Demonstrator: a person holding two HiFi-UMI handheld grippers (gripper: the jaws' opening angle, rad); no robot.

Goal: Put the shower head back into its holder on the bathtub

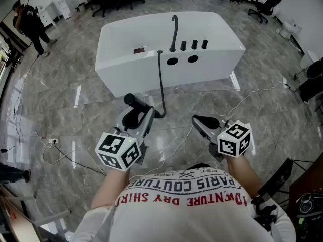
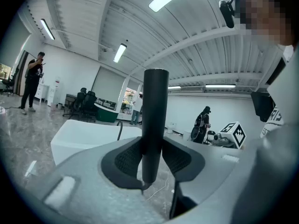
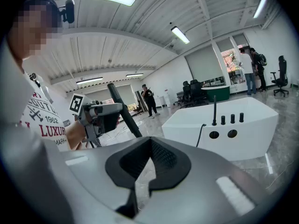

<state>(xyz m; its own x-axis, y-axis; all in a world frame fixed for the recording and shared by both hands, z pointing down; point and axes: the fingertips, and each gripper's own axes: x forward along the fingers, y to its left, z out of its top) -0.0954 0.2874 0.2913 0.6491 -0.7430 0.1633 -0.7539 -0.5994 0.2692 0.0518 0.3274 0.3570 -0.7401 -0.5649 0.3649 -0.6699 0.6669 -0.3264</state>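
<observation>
A white bathtub stands ahead of me on the marble floor. Its near deck carries a black spout, three black knobs and two round openings. From the deck a black hose runs down to the black shower head. My left gripper is shut on its handle; in the left gripper view the handle stands upright between the pads, at the left gripper. My right gripper is shut and empty, to the right of the shower head. In the right gripper view the right gripper points toward the bathtub.
A person stands at the far left by white cabinets. Office chairs stand behind the tub. Thin cables trail over the floor on the left, and another cable lies to the tub's right.
</observation>
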